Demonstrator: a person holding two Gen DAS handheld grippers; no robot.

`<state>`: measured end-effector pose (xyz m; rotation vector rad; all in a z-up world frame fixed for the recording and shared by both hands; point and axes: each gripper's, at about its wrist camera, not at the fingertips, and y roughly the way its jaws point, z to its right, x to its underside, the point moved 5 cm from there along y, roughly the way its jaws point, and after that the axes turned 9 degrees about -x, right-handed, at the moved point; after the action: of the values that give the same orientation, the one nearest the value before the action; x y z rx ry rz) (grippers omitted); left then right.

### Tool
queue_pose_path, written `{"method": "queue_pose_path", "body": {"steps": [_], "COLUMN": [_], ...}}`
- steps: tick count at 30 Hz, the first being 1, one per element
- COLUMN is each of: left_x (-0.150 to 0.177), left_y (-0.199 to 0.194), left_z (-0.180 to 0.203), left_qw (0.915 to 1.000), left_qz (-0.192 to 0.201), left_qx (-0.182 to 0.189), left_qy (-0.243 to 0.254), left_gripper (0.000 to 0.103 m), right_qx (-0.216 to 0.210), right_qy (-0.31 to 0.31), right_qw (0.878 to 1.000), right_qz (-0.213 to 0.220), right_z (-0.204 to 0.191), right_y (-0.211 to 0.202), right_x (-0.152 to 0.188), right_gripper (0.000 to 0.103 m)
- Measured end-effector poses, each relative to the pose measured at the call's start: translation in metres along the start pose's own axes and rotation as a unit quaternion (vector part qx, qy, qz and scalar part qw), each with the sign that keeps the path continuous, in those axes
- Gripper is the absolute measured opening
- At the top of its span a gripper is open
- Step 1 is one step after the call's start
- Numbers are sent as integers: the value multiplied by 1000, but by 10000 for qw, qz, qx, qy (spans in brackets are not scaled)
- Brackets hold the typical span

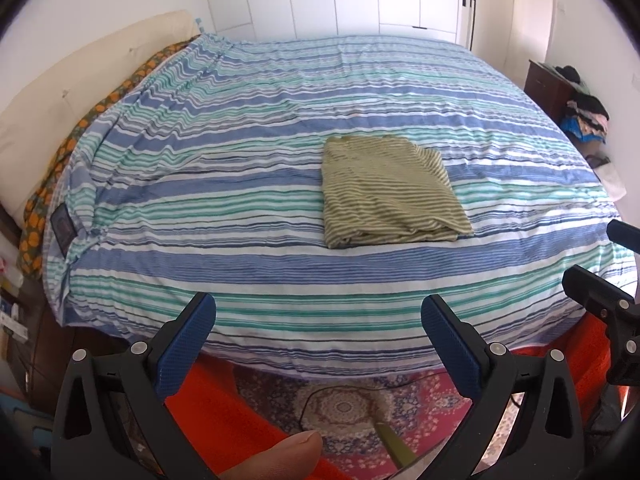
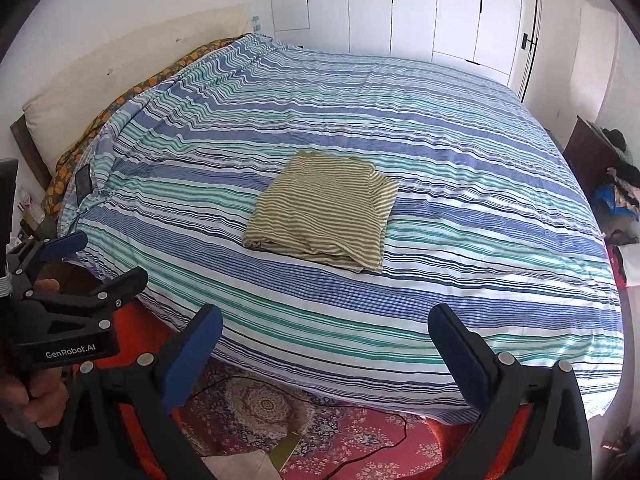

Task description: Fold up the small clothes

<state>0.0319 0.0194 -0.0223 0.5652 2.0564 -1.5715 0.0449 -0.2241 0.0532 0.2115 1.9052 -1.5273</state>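
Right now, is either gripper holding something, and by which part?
Nothing is held. Left gripper and right gripper have open jaws; the folded olive striped garment lies untouched.

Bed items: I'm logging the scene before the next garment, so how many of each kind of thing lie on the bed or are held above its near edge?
Folded green striped garment: 1
Striped bedspread: 1
Grippers, left gripper and right gripper, both with fingers spread wide and holding nothing: 2
Total: 4

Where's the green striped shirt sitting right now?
The folded green striped shirt lies on the striped bedspread, right of centre in the left wrist view and near centre in the right, beyond both open grippers, touched by neither.
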Motion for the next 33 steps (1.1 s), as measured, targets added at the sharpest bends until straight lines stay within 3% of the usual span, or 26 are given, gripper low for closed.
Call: {"method": "queue_pose_path", "body": {"steps": [7,14,22,29,33], "left_x": [-1,0,4,3,3], "left_y": [1,3,3,-1,-3], "left_z": [-2,-1,2,6,6], "left_qw": [10000,9999,9997,9995,9993], "left_qz": [11,-48,-188,-168,-180], "left_qx": [-85,-132,56,135,133], "left_qy": [40,93,137,251,295], "left_gripper": [102,103,103,103,102], "right_qx": [-130,-142,-374,-395,-354], "right_qy": [124,-101,14,38,41], "right_qw": [9994,9995,9983,9983,9974], "right_qz": [-302,-265,-448,-424,-634], "right_z": [3,-9,-12,-16,-18], "right_y": [10,8,8,2,3], "right_x": [7,6,7,1,1], "right_gripper": [102,102,102,102,102]}}
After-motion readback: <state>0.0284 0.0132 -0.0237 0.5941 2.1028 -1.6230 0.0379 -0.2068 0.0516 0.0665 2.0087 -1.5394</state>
